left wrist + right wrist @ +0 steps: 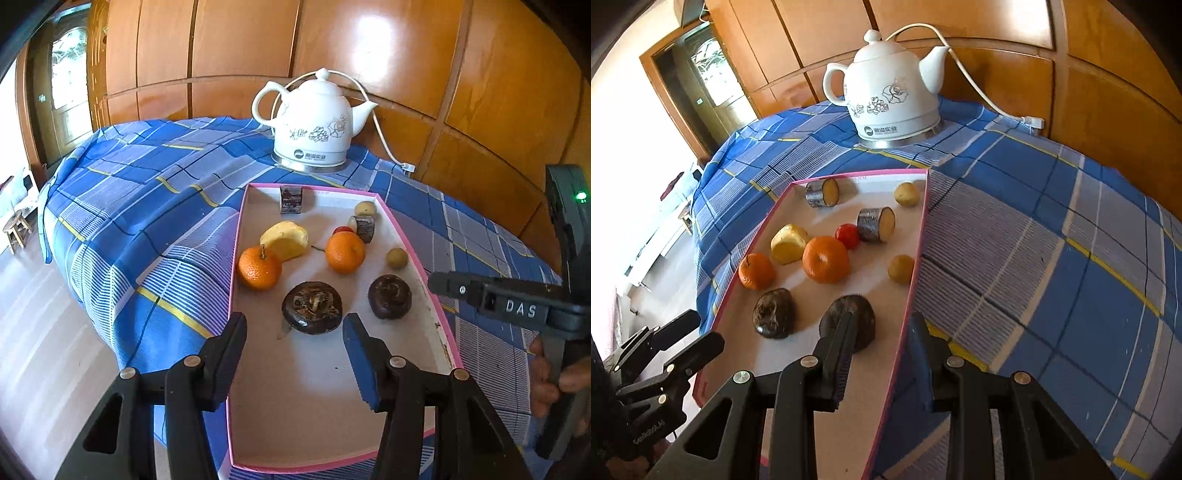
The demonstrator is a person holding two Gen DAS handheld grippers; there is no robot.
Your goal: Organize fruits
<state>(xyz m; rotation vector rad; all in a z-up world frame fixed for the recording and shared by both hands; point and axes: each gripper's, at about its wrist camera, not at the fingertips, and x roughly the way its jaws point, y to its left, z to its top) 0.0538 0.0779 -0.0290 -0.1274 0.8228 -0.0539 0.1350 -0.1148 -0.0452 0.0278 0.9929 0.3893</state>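
Observation:
A shallow pink-rimmed white tray lies on the blue checked tablecloth. In it lie two oranges, a yellow fruit piece, a small red fruit, two small tan fruits, two cut sugarcane pieces and two dark water chestnuts. My left gripper is open and empty, just short of the nearer chestnut. My right gripper is open and empty, straddling the tray's right rim beside the other chestnut.
A white ceramic electric kettle with a cord stands at the table's back, against wooden cabinet panels. The table edge drops off to the floor on the left. The right gripper shows at the right edge of the left wrist view.

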